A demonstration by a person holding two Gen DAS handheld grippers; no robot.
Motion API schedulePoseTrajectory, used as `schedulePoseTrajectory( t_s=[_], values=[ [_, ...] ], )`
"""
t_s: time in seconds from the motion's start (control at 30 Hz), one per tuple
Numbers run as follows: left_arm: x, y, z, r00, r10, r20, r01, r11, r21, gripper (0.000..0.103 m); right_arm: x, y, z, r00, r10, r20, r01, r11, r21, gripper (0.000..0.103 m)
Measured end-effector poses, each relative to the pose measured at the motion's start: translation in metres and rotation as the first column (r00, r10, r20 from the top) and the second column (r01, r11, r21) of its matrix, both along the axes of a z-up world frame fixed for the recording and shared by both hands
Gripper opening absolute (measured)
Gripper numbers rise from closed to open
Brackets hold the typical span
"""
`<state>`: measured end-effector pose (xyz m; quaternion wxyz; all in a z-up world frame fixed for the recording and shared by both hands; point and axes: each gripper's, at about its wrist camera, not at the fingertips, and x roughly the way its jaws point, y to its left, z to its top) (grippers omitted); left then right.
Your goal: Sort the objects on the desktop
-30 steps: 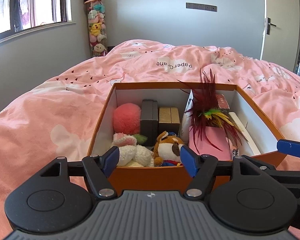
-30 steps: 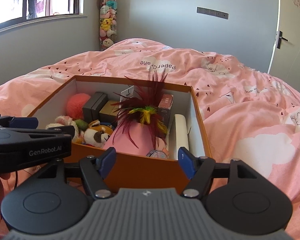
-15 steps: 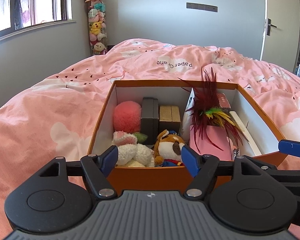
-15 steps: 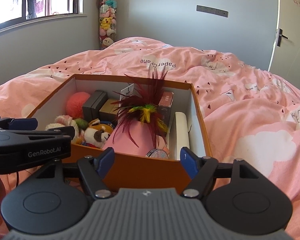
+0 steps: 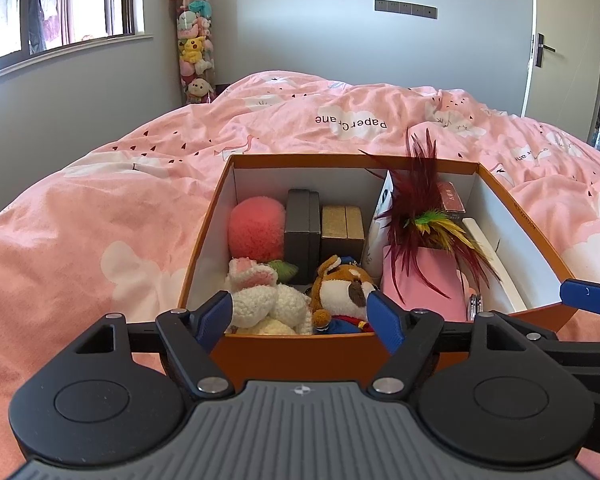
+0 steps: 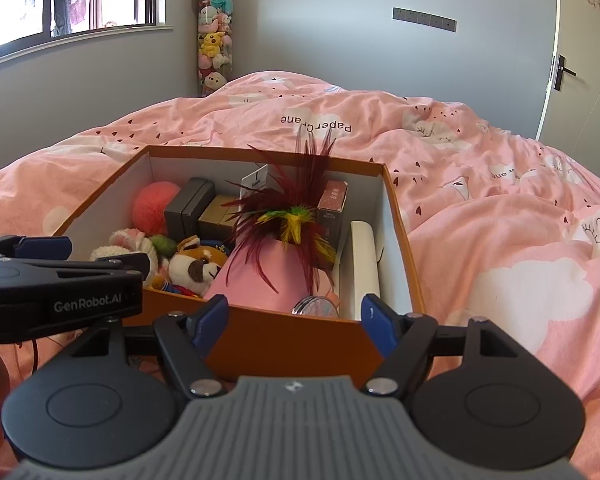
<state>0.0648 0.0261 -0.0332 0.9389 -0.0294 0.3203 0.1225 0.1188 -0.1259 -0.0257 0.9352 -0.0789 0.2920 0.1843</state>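
Box (image 5: 300,354) near rim before left tongs (image 5: 300,314), opening, empty

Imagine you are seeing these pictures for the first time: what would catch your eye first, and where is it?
An orange box on the pink bedspread draws the eye, crammed with things. From its right half a spray of dark red feathers with a green and yellow tuft rises above the rim, over a pink pouch. In the left half sit a coral pompom at the back and a brown and white plush dog at the front.
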Motion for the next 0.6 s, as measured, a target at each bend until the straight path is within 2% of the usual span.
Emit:
schedulePoseTrajectory(
  t_s=[0.6],
  values=[
    [0.0001,0.0008,-0.0004,1.000,-0.001,-0.004,0.001,1.000,-0.004,0.087,0.0001,0.0002,0.0004,1.000,0.000,0.000,0.000,1.000,-0.001,0.076]
  ],
)
